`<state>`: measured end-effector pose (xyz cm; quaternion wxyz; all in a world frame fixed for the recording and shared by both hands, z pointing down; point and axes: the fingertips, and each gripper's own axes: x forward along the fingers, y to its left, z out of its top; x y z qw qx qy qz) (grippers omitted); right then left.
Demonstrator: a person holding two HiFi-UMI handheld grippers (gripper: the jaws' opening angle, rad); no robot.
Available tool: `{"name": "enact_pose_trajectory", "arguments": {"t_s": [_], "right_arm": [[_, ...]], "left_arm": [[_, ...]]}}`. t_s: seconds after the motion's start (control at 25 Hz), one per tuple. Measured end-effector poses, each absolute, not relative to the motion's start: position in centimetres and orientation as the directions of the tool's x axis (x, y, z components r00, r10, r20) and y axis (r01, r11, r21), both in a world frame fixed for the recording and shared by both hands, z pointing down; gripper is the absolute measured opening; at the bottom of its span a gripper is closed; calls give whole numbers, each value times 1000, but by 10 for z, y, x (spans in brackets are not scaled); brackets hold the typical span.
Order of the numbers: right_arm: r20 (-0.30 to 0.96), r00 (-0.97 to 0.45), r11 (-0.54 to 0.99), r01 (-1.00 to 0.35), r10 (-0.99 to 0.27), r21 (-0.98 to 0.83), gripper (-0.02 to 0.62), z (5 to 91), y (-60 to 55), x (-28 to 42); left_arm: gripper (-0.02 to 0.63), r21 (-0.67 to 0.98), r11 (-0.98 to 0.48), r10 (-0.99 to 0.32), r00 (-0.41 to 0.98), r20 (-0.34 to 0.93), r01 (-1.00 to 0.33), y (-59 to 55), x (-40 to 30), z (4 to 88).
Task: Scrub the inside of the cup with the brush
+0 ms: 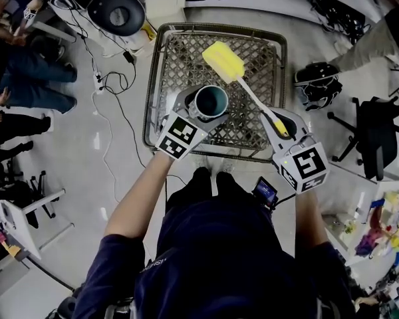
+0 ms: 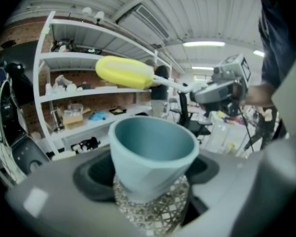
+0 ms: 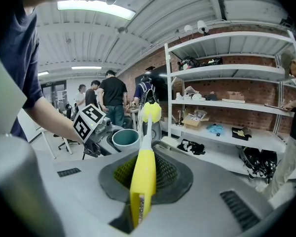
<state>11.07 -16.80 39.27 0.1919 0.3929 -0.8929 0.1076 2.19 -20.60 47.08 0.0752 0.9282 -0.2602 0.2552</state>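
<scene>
Nearest, the right gripper [image 1: 280, 130] pinches the yellow handle of the brush [image 1: 247, 89]. To its left, the left gripper [image 1: 205, 111] has its jaws set wide and clamped around the cup [image 1: 210, 102]. Both are held above a wire basket [image 1: 206, 27]. Farther out, the brush's sponge head sits just beyond the cup's far rim, not yet inside. A hard push could make the tapered cup slip in that wide grip, or the head could snag the rim and tip it.
</scene>
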Motion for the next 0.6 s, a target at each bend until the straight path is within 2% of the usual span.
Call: {"name": "enact_pose_trajectory", "arguments": {"t_s": [0.6], "right_arm": [[437, -613, 666, -745, -658, -41, 28, 396, -176, 109]], "left_arm": [[394, 6, -851, -449, 735, 508, -525, -214, 18, 468]]}}
